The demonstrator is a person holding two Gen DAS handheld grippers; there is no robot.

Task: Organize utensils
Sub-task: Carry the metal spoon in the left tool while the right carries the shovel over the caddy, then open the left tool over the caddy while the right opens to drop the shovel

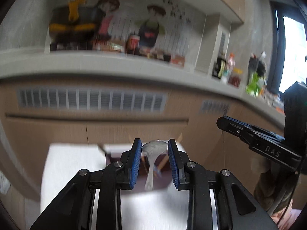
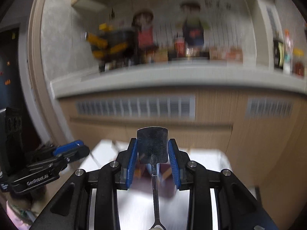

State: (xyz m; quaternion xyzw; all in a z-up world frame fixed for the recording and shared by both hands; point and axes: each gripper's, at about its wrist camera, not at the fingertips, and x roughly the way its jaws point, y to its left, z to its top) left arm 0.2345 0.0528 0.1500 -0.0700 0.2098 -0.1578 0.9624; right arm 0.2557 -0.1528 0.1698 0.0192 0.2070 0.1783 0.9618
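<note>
My left gripper (image 1: 154, 143) is shut on a silver spoon (image 1: 153, 151), bowl up between the blue pads, handle hanging down over a dark reddish-brown box (image 1: 163, 180) on the white table (image 1: 73, 164). My right gripper (image 2: 153, 143) is shut on a flat metal spatula (image 2: 153, 145), blade between the blue pads, its thin handle running down toward the camera. The same box (image 2: 168, 184) lies blurred below it with wooden chopsticks (image 2: 167, 172) inside. Each gripper shows in the other's view: the right one at the right edge (image 1: 222, 122), the left one at the lower left (image 2: 76, 149).
A wood-panelled counter front with vent grilles (image 1: 90, 99) stands behind the table. The grey counter top (image 1: 115, 63) holds bottles, cups and a black-and-yellow tool case (image 1: 73, 26). A window (image 1: 291, 53) is at the right. Both views are motion-blurred.
</note>
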